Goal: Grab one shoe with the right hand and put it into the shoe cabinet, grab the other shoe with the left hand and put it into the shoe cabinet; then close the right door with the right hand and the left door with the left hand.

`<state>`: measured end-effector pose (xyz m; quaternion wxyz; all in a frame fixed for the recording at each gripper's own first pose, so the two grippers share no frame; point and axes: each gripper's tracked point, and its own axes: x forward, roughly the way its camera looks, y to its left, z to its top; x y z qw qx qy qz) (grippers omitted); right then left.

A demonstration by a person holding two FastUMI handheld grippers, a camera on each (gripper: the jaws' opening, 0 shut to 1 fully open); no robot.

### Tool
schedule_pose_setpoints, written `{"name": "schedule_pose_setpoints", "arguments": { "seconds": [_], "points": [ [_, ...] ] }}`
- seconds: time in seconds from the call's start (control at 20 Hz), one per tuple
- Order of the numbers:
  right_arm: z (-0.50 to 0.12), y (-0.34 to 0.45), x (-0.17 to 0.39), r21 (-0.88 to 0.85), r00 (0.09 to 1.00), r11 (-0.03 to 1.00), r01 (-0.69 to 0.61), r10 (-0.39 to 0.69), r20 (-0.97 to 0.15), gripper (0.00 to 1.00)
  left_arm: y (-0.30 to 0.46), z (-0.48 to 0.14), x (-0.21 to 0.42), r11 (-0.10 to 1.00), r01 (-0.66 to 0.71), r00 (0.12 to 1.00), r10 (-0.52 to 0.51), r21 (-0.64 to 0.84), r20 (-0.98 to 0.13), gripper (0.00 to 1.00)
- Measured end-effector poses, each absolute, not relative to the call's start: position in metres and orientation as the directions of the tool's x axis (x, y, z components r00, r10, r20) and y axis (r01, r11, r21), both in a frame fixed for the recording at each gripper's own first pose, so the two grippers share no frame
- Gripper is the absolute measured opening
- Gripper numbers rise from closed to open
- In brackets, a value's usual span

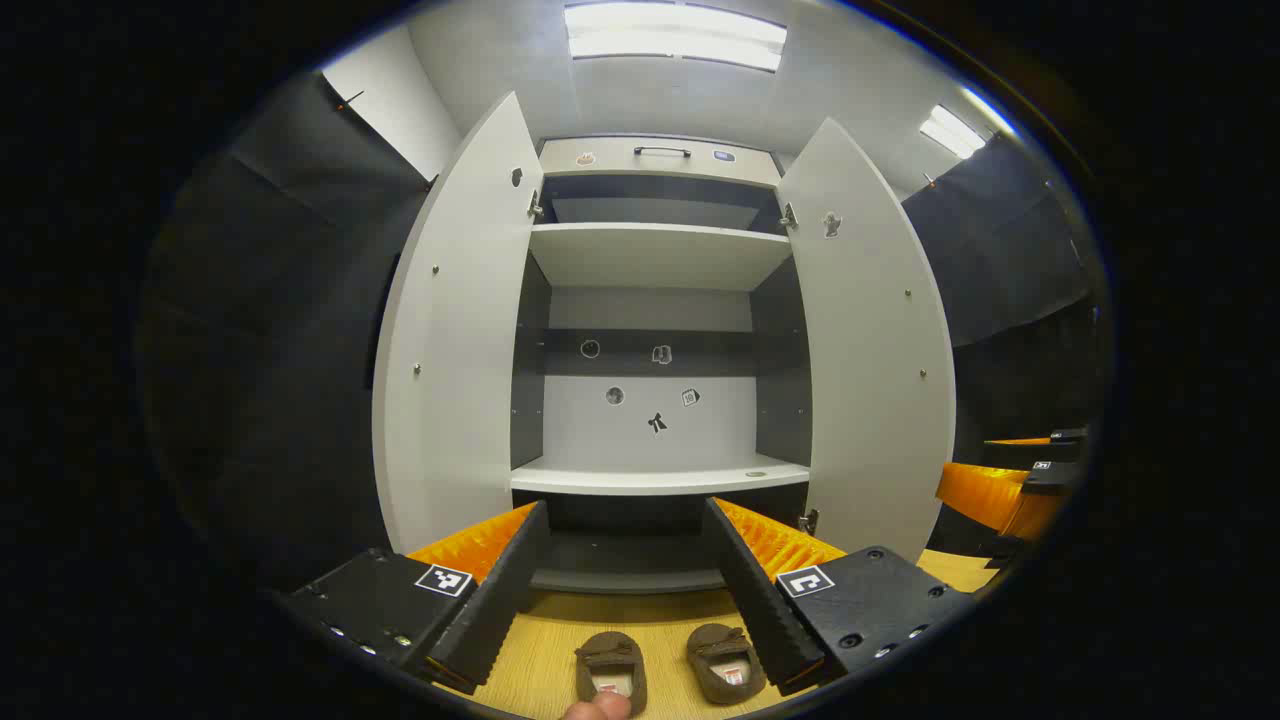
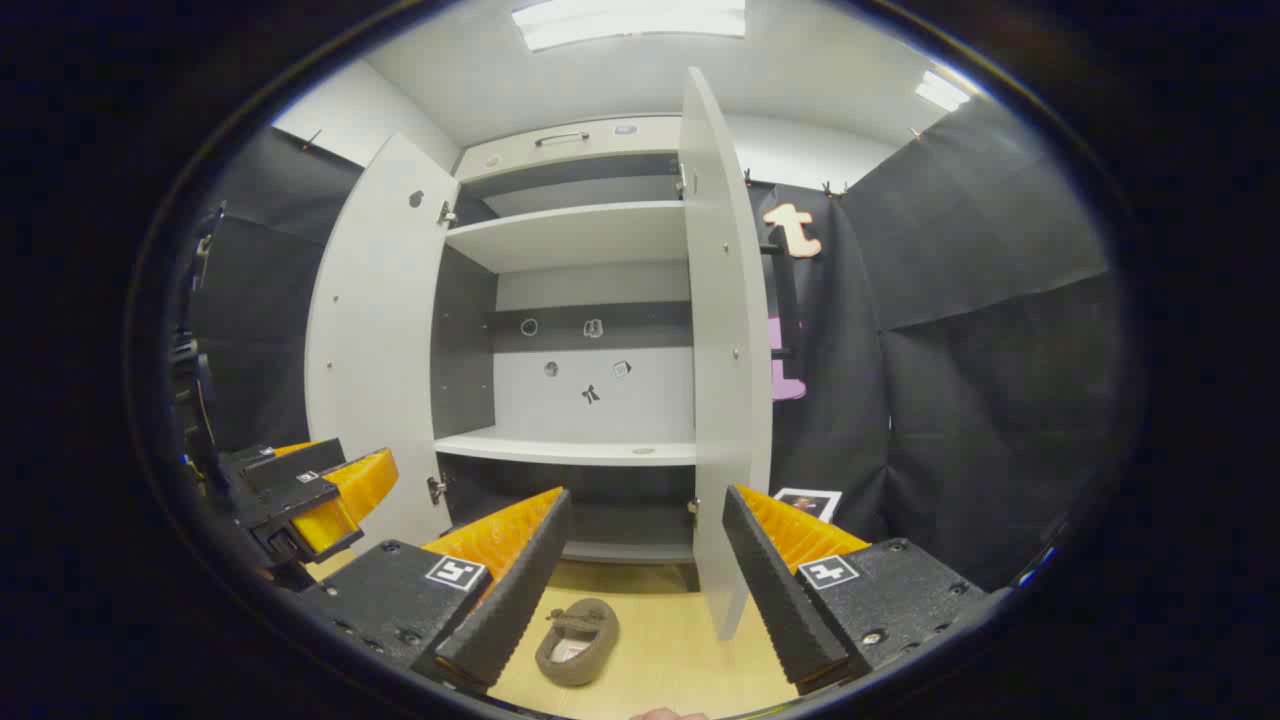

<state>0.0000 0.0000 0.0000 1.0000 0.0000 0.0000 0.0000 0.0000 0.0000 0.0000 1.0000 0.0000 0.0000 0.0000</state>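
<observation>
Both claws are released, fingers spread wide with nothing between them. Ahead of and just below the left gripper (image 1: 625, 590), two brown shoes lie side by side on the wooden floor (image 1: 640, 615): the left shoe (image 1: 611, 672) sits between its fingers, the right shoe (image 1: 727, 662) close against its right finger. Beyond them stands the shoe cabinet (image 1: 655, 300), its left door (image 1: 455, 330) and right door (image 1: 868, 340) swung fully open, its shelves bare. Between the fingers of the right gripper (image 2: 645, 580), nearer the left one, lies a single shoe (image 2: 577, 628). Straight ahead the cabinet's right door (image 2: 725, 340) is seen nearly edge-on. Far to its left the other gripper (image 2: 310, 495) hovers, also released.
</observation>
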Motion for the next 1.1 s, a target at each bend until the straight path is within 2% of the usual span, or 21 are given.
{"name": "schedule_pose_setpoints", "arguments": {
  "seconds": [1.1],
  "points": [
    [0.003, 0.019, 0.021, -0.028, 0.998, 0.998, -0.057, 0.057, 0.007, 0.99, 0.015, 0.003, 0.004, 0.999, -0.039, 0.999, 0.039, 0.002, 0.017, 0.95]
  ]
}}
